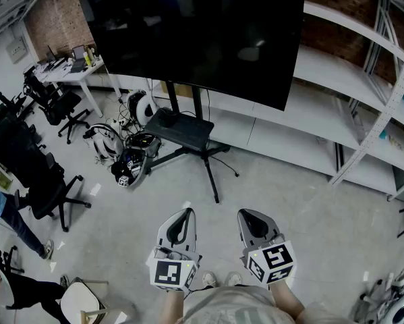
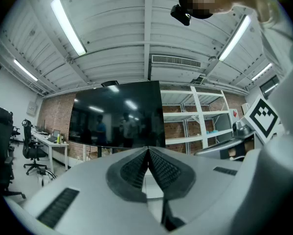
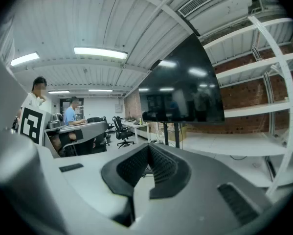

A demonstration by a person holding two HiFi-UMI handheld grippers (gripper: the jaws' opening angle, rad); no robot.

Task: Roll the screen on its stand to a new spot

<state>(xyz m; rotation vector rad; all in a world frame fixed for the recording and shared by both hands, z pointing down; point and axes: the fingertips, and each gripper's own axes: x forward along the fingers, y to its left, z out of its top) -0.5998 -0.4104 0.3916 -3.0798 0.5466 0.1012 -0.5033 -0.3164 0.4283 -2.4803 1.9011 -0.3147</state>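
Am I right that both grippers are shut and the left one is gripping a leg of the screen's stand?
Not quite: the left gripper is shut on nothing, clear of the stand, as the left gripper view shows. The right gripper is shut too.

black office chair (image 1: 33, 166) left floor | white desk (image 1: 80, 71) by brick wall (image 1: 59, 20) | white shelving (image 1: 336, 66) right
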